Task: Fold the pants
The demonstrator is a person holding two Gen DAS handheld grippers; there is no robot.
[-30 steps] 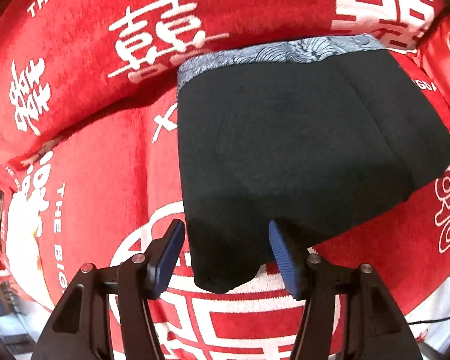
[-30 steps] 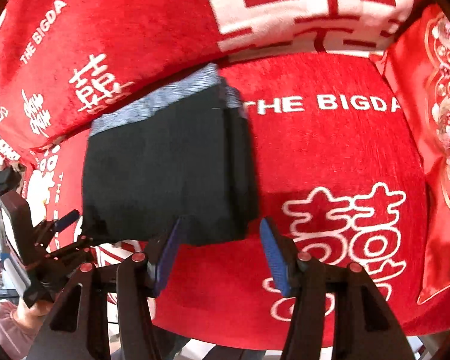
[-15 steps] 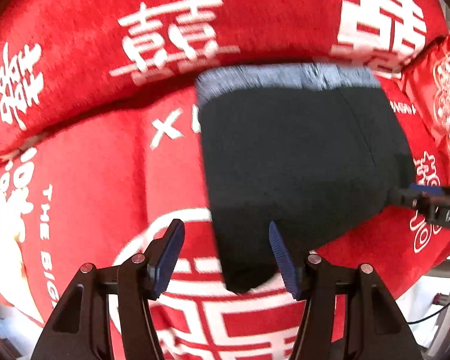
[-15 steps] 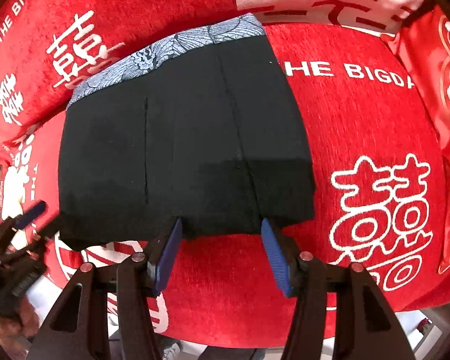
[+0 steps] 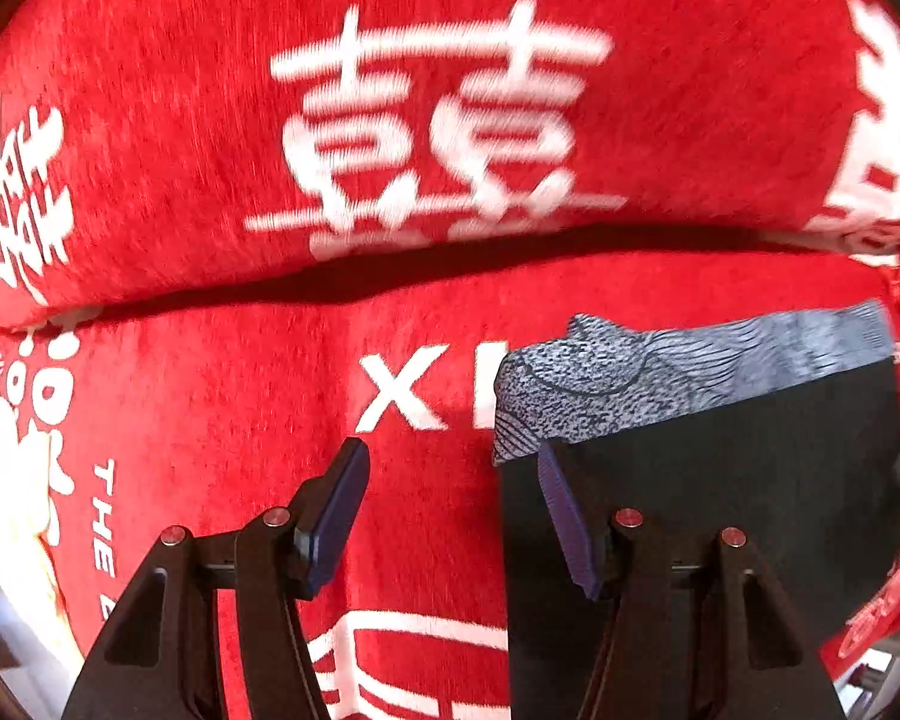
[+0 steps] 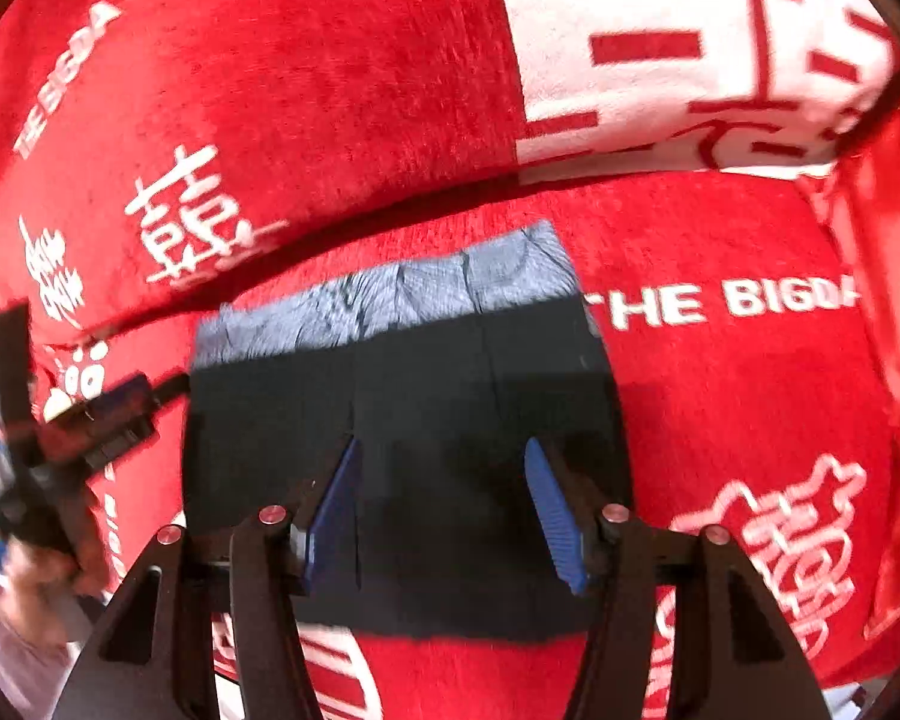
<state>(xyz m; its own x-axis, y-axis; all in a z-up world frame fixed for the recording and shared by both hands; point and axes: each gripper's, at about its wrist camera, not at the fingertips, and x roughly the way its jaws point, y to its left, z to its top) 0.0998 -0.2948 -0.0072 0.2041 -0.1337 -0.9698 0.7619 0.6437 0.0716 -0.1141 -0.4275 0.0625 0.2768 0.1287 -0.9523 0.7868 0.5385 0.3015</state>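
Black pants [image 6: 402, 420] lie flat and already folded down to a squarish packet on the red printed blanket [image 6: 720, 396], grey patterned waistband [image 6: 390, 300] at the far edge, close under the raised cushion [image 5: 450, 90] behind. Your left gripper [image 5: 450, 504] hangs over the packet's left edge beside the waistband corner: jaws spread, nothing pinched, the right pad above black cloth and the left pad above bare blanket. Your right gripper [image 6: 441, 504] hangs over the near half of the packet, jaws likewise spread and empty, both pads above cloth. Judging by the layout, the step in hand is taking hold for one more fold. To do it well, bring each gripper down onto an edge or corner instead of the flat middle, so a pad can slide under all the layers. Pinch the whole stack, not just the top ply; the layers could slip apart otherwise. Take matching points on the same edge so that it lifts level, carry it over square to the opposite edge, and keep the waistband straight. The plush blanket may drag on the bottom layer, so lift clear before moving across.
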